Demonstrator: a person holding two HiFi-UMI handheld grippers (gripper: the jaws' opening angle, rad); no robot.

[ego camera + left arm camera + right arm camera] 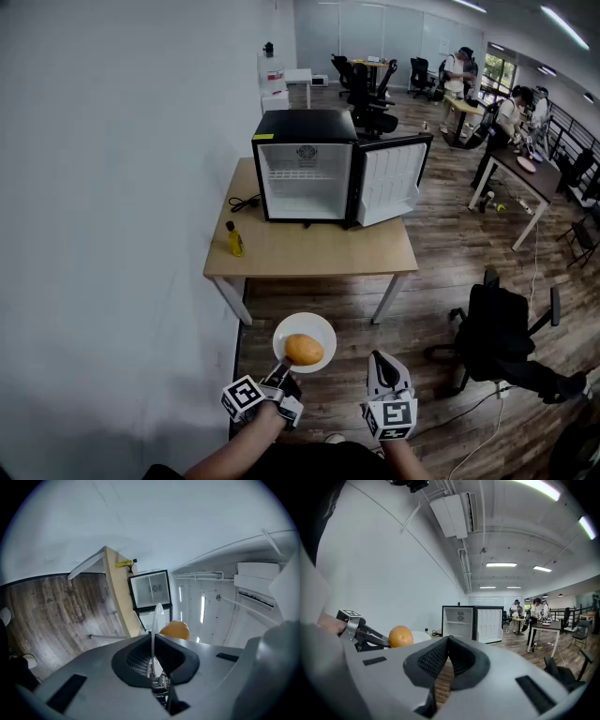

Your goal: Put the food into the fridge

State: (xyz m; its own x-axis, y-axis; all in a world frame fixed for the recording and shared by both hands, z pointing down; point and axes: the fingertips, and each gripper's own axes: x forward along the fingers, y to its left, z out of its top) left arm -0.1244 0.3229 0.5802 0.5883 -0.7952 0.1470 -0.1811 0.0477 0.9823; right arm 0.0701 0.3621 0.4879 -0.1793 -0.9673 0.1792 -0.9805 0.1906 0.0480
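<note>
A white plate (323,336) carries a round orange food item (304,350) and hangs in the air in front of the table. My left gripper (282,367) is shut on the plate's near rim. In the left gripper view the plate (157,617) stands edge-on between the jaws, with the orange food (175,629) beside it. My right gripper (383,363) is shut and empty, to the right of the plate. The black mini fridge (305,167) stands on the wooden table (309,251) with its door (391,179) swung open to the right and its white inside showing.
A small yellow bottle (234,240) stands at the table's left front, and a black cable (244,201) lies beside the fridge. A black office chair (497,328) is on the floor to the right. A white wall runs along the left. People stand at desks far back right.
</note>
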